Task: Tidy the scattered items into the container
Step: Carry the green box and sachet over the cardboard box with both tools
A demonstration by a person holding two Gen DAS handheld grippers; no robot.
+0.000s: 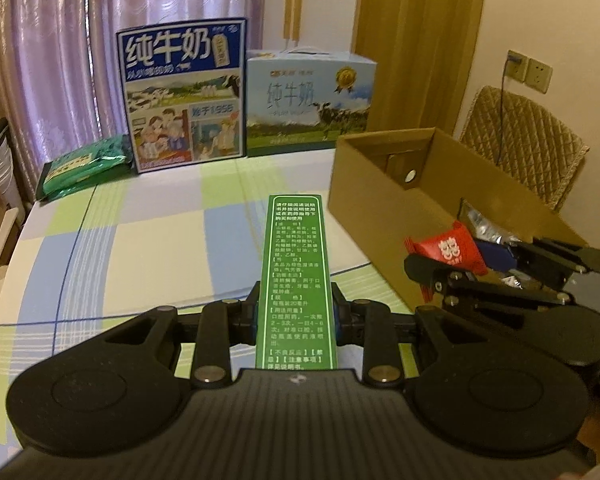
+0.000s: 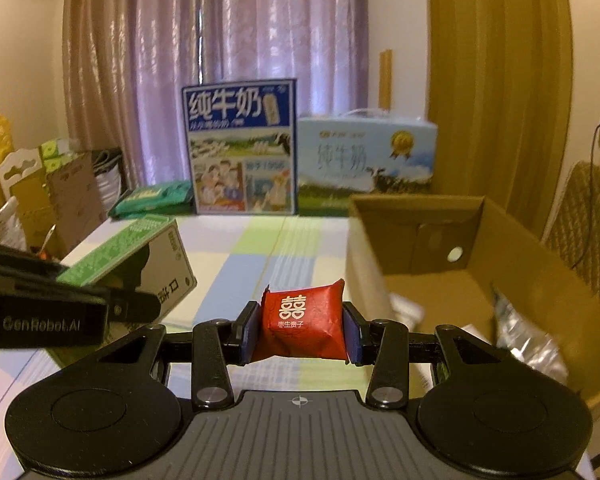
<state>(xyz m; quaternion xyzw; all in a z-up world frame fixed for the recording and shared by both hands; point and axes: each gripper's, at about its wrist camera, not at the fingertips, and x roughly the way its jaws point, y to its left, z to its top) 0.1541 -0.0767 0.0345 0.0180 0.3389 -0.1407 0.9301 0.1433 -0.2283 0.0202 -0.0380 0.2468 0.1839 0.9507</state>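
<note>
Right now, gripping with both tools: left gripper (image 1: pixel 296 316) clamped across the sides of a long green medicine box (image 1: pixel 298 276), right gripper (image 2: pixel 300 334) pinched shut on a small red wrapped candy (image 2: pixel 305 326). Both loads held up off the checked tablecloth (image 1: pixel 140 240), near the open cardboard box (image 2: pixel 512 248) standing at the right edge of the table.

Best to finish the right side first, judging by position: candy already close to the near left wall of the cardboard box, with silver foil packets (image 2: pixel 528 332) lying inside on the floor. Carry over the wall, not into it; lift enough to clear the rim, then release above bare floor. Soft wrapper, so likely to cling to a pad for a moment; open wide and hold briefly before pulling back.

Then the left. Long medicine box sticking well forward of the fingers, so expect leverage and some droop; keep it level, lead with the far end over the rim, and align lengthwise with the container. Keep the two tools apart while crossing, since already crowded at that corner.

Milk cartons (image 1: pixel 184 96) and green packet (image 1: pixel 86 166) at the far edge of the table probably backdrop only; hard to say.
</note>
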